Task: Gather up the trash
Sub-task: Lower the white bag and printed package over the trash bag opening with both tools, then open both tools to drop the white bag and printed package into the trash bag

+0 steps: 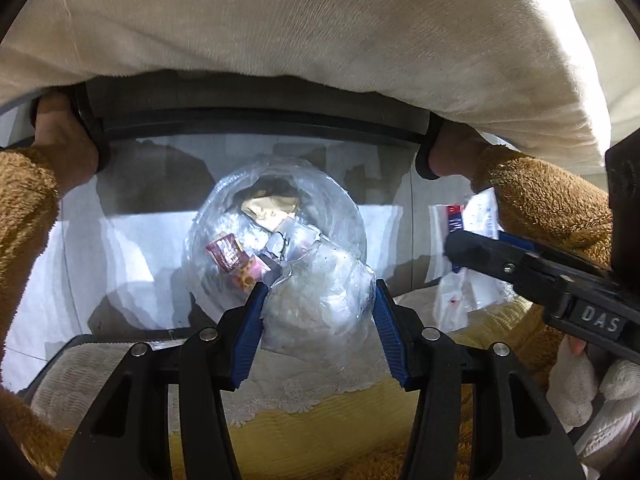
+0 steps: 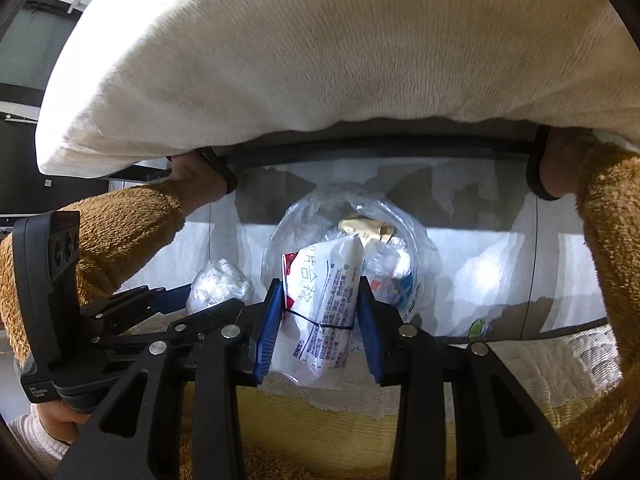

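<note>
While each gripper hovered over the bin [image 1: 276, 216], the left gripper [image 1: 318, 312] clasped crumpled plastic [image 1: 316, 300]. The right gripper [image 2: 318, 312] pinched a wrapper [image 2: 324, 292], seemingly ready for dropping in

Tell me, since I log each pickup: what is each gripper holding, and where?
Left gripper: crumpled clear plastic, pinched across its sides. Right gripper: printed white packet, clamped mid-body.

Black left gripper [image 1: 318, 312] and right gripper [image 2: 318, 312], blue ribbed jaws, silver screws.
</note>
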`<action>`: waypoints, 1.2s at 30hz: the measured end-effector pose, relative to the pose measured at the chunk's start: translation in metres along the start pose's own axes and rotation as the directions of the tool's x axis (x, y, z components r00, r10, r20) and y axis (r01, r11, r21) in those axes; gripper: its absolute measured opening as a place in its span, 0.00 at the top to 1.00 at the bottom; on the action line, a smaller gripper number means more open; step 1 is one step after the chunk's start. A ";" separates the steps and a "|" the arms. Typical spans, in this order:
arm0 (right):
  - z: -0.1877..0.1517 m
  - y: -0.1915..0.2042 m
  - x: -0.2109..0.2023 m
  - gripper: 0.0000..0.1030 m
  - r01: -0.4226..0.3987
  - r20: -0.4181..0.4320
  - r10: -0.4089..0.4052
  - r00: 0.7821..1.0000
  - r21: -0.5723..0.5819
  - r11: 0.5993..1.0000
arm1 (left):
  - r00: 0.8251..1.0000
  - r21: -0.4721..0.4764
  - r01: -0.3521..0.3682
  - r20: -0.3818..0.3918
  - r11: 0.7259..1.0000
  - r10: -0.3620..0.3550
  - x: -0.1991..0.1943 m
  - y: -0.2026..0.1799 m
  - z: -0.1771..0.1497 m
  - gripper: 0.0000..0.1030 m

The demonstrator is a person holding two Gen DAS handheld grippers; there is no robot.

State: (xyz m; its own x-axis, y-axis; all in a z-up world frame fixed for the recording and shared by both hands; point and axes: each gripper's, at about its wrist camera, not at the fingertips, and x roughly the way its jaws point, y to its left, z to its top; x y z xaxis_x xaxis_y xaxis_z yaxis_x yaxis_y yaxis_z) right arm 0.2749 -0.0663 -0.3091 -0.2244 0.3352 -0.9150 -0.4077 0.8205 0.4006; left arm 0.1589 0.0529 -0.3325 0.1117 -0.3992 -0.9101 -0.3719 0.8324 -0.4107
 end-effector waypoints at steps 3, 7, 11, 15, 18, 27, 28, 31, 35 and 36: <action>0.002 -0.003 0.008 0.64 0.001 -0.031 0.000 1.000 0.022 1.000 | 0.999 -0.006 0.007 -0.035 1.000 -0.007 0.008 0.002 0.000 0.50; 0.006 -0.011 0.020 0.64 0.003 -0.073 0.001 0.997 0.062 0.998 | 0.998 -0.035 0.008 -0.056 0.999 -0.010 0.015 0.010 0.003 0.50; 0.009 -0.015 0.031 0.64 -0.002 -0.110 0.012 0.994 0.089 0.996 | 0.997 -0.074 0.011 -0.074 0.997 -0.017 0.020 0.017 0.006 0.50; 0.009 -0.015 0.038 0.63 0.000 -0.145 0.016 0.989 0.109 0.994 | 0.995 -0.081 0.015 -0.102 0.997 -0.023 0.028 0.016 0.008 0.50; 0.010 -0.018 0.038 0.63 0.000 -0.150 0.020 0.988 0.131 0.991 | 0.993 -0.115 0.008 -0.117 0.993 -0.021 0.035 0.022 0.009 0.50; 0.012 -0.026 0.040 0.62 0.009 -0.159 0.020 0.987 0.173 0.985 | 0.990 -0.100 -0.006 -0.143 0.995 -0.009 0.042 0.019 0.009 0.48; 0.012 -0.028 0.040 0.58 0.009 -0.158 0.021 0.987 0.184 0.983 | 0.989 -0.101 -0.007 -0.146 0.995 -0.008 0.042 0.019 0.009 0.46; 0.011 -0.031 0.040 0.47 0.007 -0.159 0.028 0.987 0.211 0.978 | 0.985 -0.104 -0.030 -0.172 0.994 0.012 0.045 0.020 0.008 0.24; 0.012 -0.030 0.038 0.47 0.001 -0.149 0.031 0.988 0.211 0.977 | 0.985 -0.088 -0.042 -0.170 0.995 0.026 0.043 0.018 0.007 0.24; 0.012 -0.029 0.037 0.47 -0.002 -0.147 0.034 0.989 0.211 0.977 | 0.985 -0.087 -0.043 -0.170 0.995 0.028 0.043 0.017 0.006 0.24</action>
State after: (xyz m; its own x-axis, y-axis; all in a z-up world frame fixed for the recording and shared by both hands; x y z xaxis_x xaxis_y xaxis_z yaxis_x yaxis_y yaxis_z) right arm 0.2895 -0.0721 -0.3551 -0.3657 0.2910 -0.8841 -0.2111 0.8992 0.3833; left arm 0.1629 0.0527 -0.3789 -0.0572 -0.4355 -0.8984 -0.4553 0.8122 -0.3648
